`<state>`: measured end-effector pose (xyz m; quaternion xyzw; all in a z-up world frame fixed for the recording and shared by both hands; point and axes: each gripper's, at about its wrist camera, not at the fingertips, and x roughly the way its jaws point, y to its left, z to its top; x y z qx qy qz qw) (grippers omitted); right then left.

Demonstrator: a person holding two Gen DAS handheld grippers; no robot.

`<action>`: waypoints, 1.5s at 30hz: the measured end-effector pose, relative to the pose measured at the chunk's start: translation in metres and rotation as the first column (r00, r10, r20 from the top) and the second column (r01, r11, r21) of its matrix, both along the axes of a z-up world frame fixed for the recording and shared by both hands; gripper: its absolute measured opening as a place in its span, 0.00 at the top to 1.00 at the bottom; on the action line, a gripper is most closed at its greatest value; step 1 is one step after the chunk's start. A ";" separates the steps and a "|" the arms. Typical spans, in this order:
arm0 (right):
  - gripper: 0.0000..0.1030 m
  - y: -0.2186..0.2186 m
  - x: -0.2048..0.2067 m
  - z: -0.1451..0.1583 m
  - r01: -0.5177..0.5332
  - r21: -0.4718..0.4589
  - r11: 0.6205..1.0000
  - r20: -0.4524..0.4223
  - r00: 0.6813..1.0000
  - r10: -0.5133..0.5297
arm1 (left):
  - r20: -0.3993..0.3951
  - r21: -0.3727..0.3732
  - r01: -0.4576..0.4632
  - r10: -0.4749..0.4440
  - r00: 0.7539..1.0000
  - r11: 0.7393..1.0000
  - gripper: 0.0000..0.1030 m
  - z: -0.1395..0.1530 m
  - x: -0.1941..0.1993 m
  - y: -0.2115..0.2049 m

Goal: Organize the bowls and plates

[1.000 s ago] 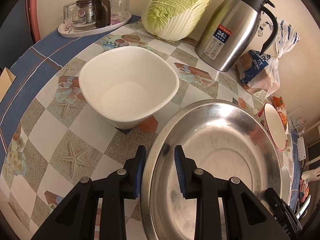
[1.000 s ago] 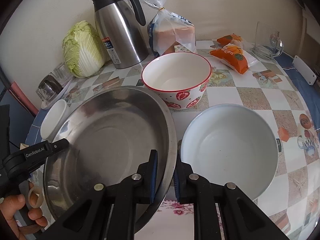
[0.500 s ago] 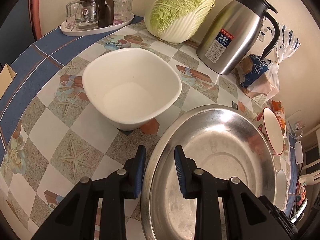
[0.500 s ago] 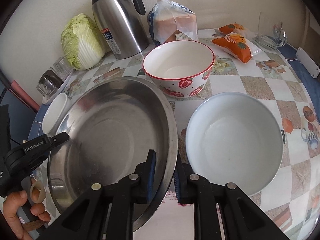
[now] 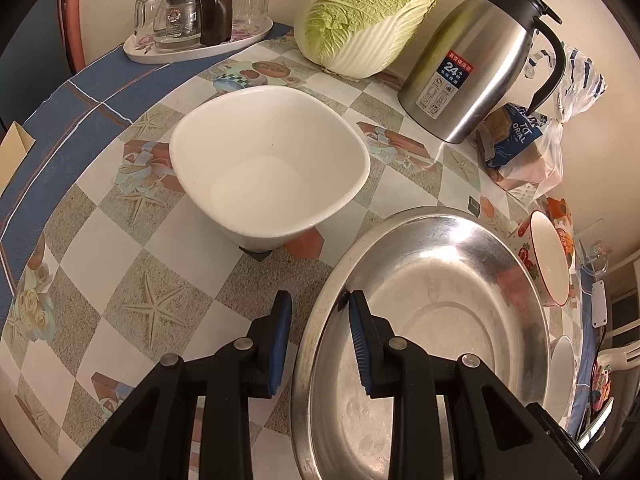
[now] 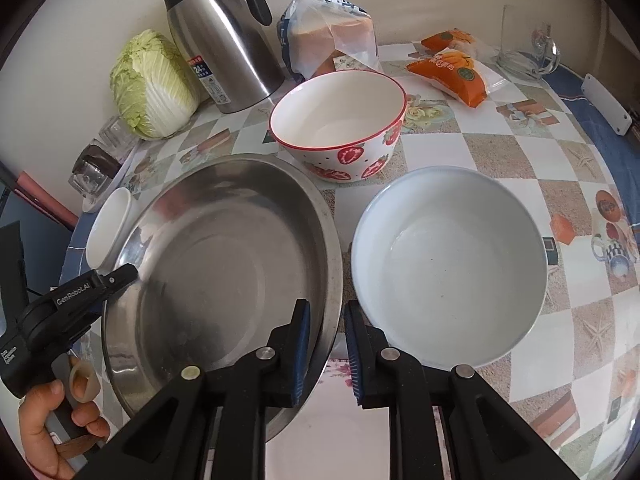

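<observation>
A big steel basin (image 5: pixel 432 320) (image 6: pixel 224 264) sits on the table. My left gripper (image 5: pixel 318 336) is open, its jaws astride the basin's left rim without clamping it. My right gripper (image 6: pixel 326 344) is open astride the basin's right rim. A white square bowl (image 5: pixel 268 168) stands left of the basin; it also shows in the right wrist view (image 6: pixel 108 228). A pale blue bowl (image 6: pixel 448 264) sits right of the basin. A strawberry bowl (image 6: pixel 340 124) stands behind, seen edge-on in the left wrist view (image 5: pixel 548 260).
A steel thermos jug (image 5: pixel 476 60) (image 6: pixel 220 36), a cabbage (image 5: pixel 368 12) (image 6: pixel 152 84) and bagged bread (image 6: pixel 328 32) stand along the wall. A tray of glasses (image 5: pixel 196 20) is at the far left. Orange snack packets (image 6: pixel 452 68) lie far right.
Both grippers have opened and let go of the basin's rim. The basin has settled lower onto the table.
</observation>
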<state>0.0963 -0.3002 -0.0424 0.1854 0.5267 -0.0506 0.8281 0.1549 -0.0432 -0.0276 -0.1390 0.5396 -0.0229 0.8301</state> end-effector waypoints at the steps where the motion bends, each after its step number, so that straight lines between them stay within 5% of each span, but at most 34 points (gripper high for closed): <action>1: 0.80 -0.002 -0.002 0.000 0.007 0.013 1.000 -0.011 1.000 -0.007 | -0.007 -0.003 0.001 -0.001 1.000 1.000 0.72 0.000 0.000 0.000; 12: 0.80 0.000 -0.007 0.005 0.002 0.001 1.000 -0.039 0.999 -0.002 | -0.015 -0.009 0.031 -0.031 0.999 0.999 0.72 0.004 -0.002 0.001; 30: 0.81 0.006 0.004 0.002 -0.012 -0.045 0.999 0.079 0.997 0.015 | 0.031 -0.002 0.039 -0.039 0.999 0.999 0.72 0.005 0.001 -0.001; 45: 0.80 0.006 0.004 0.004 -0.012 -0.052 0.999 0.076 0.997 0.016 | 0.009 0.027 0.038 -0.038 0.999 0.999 0.70 0.010 -0.001 0.000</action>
